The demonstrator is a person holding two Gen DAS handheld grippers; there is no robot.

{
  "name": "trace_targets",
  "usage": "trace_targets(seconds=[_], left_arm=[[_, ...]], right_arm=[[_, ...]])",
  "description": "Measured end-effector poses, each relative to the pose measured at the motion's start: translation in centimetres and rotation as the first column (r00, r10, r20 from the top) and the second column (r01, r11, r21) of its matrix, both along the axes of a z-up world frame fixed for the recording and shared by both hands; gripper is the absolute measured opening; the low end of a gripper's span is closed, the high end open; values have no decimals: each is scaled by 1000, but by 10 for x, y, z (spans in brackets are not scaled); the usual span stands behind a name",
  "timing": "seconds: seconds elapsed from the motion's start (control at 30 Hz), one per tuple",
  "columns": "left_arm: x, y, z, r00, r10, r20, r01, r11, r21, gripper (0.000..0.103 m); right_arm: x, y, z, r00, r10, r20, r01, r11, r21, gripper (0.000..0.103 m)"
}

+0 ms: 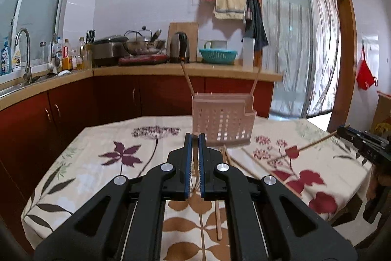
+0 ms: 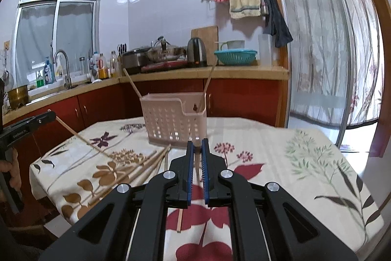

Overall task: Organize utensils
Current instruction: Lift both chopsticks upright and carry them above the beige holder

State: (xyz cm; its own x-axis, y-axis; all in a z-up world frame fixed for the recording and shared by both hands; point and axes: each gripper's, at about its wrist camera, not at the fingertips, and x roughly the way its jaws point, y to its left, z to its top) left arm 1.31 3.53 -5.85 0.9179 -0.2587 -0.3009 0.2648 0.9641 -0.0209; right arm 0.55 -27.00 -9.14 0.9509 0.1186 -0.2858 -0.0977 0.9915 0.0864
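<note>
Two chopsticks (image 2: 133, 85) upright, pink basket (image 2: 174, 121), floral tablecloth (image 2: 293, 163)

pink basket (image 2: 174, 120), floral tablecloth (image 2: 281, 158) (maroon, brown leaves)

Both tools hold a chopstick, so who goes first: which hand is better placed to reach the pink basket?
Right, narrowly. The right tool, gripping a chopstick, looks into the open top of the basket; the left tool faces mostly its front wall.

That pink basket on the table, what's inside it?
Two chopsticks stand in the pink basket, leaning toward opposite ends, tops above the rim. Their lower ends and anything on the bottom are hidden by its slotted walls.
</note>
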Motion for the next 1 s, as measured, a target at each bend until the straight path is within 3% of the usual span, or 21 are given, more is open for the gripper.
trace_targets(seconds=[0.2, 0.67, 1.0], left_arm=[[5, 2, 18, 1000, -3, 22, 3, 1000, 5, 6], [33, -2, 22, 1000, -11, 28, 11, 1000, 4, 6], [54, -2, 48, 998, -43, 56, 45, 998, -41, 6]], right_arm=[[6, -3, 18, 1000, 0, 6, 0, 1000, 7, 7], [56, 5, 36, 1000, 23, -1, -23, 999, -23, 7], [75, 3, 59, 999, 24, 25, -24, 1000, -9, 7]])
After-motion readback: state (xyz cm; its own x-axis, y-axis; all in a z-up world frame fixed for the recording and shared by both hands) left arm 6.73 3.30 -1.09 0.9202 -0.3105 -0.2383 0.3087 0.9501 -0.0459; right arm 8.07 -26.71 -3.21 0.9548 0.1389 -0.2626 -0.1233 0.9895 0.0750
